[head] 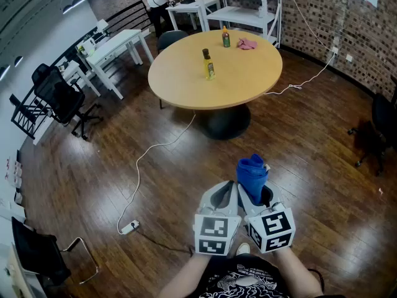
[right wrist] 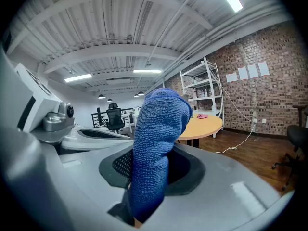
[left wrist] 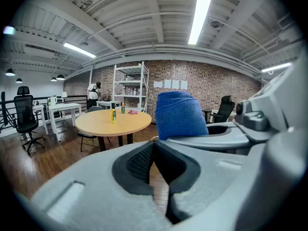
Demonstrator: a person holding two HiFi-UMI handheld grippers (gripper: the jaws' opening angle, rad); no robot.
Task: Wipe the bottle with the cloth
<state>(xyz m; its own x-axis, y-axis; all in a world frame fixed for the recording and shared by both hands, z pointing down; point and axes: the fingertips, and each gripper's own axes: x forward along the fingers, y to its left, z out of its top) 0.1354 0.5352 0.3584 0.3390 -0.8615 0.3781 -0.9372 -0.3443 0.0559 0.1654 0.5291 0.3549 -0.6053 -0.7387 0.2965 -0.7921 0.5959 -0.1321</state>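
- Over the wooden floor [head: 155,166], well apart from the round table [head: 248,79], both grippers sit side by side, probably carried ready for the approach.
- The right gripper [head: 255,196] is clamped on the blue cloth [head: 252,172], which stands upright for wiping.
- The left gripper [head: 230,188] is closed and empty.
- The yellow bottle [head: 209,64] stands on the table.
- Only the head view shows the gap to the table, and only the left gripper view shows its pads meeting.

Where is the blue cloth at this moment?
The blue cloth stands clamped in the right hand-held gripper, low centre of the head view, beside the left hand-held gripper, well short of the round table.
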